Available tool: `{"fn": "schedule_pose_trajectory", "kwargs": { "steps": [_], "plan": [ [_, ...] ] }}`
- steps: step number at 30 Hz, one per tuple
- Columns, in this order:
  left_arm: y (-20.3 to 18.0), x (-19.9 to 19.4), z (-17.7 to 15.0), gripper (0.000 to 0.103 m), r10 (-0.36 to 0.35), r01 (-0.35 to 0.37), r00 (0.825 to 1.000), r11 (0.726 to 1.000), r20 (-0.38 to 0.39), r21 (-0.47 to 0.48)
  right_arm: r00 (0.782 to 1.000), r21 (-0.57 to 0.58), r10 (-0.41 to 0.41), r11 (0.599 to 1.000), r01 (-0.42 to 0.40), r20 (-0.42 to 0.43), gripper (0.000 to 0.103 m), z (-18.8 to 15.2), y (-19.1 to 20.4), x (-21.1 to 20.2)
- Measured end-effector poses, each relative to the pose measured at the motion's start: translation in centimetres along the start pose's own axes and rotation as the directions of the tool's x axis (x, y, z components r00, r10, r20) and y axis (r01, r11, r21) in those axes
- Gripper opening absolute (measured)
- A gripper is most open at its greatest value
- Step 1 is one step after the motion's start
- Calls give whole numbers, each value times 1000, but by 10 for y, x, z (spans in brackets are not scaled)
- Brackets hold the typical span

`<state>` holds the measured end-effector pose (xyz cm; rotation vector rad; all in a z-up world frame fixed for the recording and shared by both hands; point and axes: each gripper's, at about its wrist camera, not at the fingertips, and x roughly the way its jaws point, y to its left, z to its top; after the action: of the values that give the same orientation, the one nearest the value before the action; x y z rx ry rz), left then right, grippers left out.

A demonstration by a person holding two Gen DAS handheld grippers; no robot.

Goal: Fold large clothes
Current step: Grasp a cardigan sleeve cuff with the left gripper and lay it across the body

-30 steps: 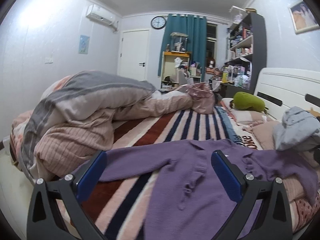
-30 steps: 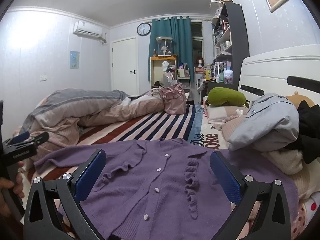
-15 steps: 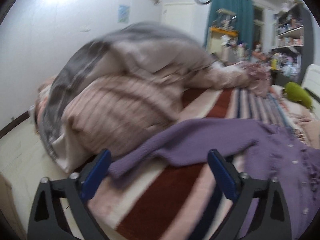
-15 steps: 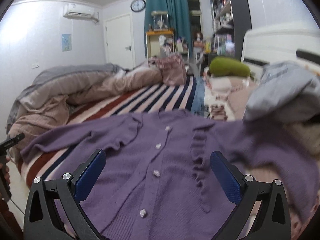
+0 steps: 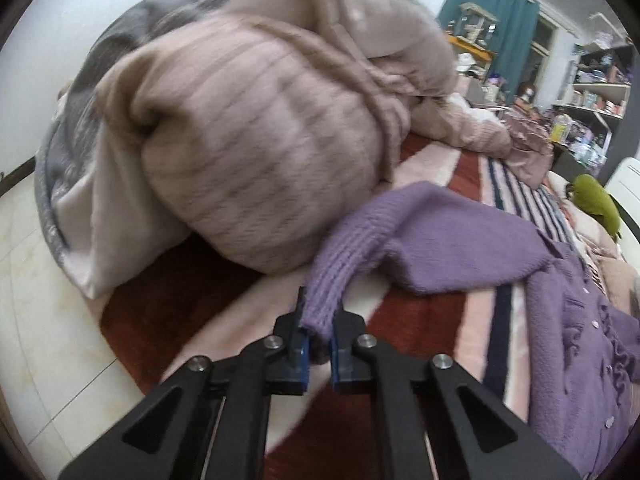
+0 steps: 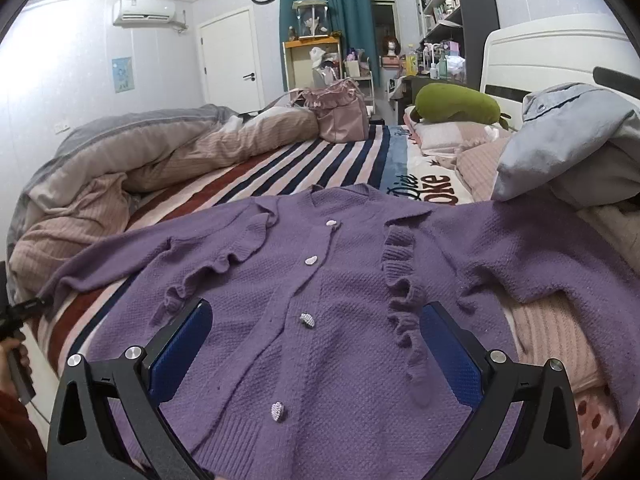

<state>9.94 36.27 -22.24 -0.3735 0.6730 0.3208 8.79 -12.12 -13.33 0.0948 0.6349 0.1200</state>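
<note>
A purple knit cardigan [image 6: 320, 292] with ruffles and pale buttons lies spread face up on the striped bed, sleeves out to both sides. In the left wrist view my left gripper [image 5: 319, 320] is shut on the ribbed cuff of its left sleeve [image 5: 340, 264], which lifts slightly off the bed; the cardigan body [image 5: 580, 340] lies to the right. My right gripper [image 6: 316, 344] is open and empty, hovering over the cardigan's lower front, one finger to each side of the button line. The left gripper shows small at the far left of the right wrist view [image 6: 28, 308].
A bunched pink and grey duvet [image 5: 260, 140] lies right behind the left sleeve. A grey garment pile [image 6: 568, 152] and pillows sit at the right by the white headboard [image 6: 552, 60]. A pink bag [image 6: 340, 112] and green plush [image 6: 456, 108] sit further back. Tiled floor [image 5: 40, 300] lies left of the bed.
My left gripper moved left and down to the sleeve end and shut on the cuff. My right gripper lowered closer over the cardigan front, still open.
</note>
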Motion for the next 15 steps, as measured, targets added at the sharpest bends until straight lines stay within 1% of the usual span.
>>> {"fn": "schedule_pose_trajectory", "kwargs": {
  "steps": [3,5,7,8,9,10,11,12,13,14,15],
  "plan": [
    [-21,-18,0,4,-67,66,997,997,40,28,1000,9,6,1000,-6,0,103,0,-2,0],
    [-40,-33,2,4,-133,129,988,990,73,53,1000,23,11,1000,-11,3,103,-1,-5,0],
    [-72,-50,8,4,-213,203,972,974,98,102,1000,36,14,999,-14,9,103,-2,-10,-1],
    [-94,-60,10,4,-267,252,958,958,103,140,1000,46,15,999,-16,13,103,-3,-14,-3],
    [-110,-64,12,4,-302,284,948,945,101,164,1000,53,15,998,-16,17,103,-3,-18,-5],
    [-135,-71,12,4,-356,333,930,920,87,206,1000,64,15,998,-16,22,103,-5,-23,-8],
    [-162,-77,8,4,-410,383,910,888,59,254,1000,72,14,997,-16,26,103,-6,-28,-10],
    [-182,-79,6,4,-446,419,894,863,36,281,999,84,12,996,-14,30,103,-8,-34,-13],
    [-208,-82,-3,4,-504,482,864,821,-8,305,999,96,8,995,-11,33,103,-9,-40,-15],
    [-230,-80,-7,4,-555,544,830,781,-58,308,999,111,3,994,-7,38,103,-10,-47,-18],
    [-249,-82,-20,4,-609,610,785,731,-112,306,999,125,-2,992,-3,42,103,-12,-55,-21]
  ]
}}
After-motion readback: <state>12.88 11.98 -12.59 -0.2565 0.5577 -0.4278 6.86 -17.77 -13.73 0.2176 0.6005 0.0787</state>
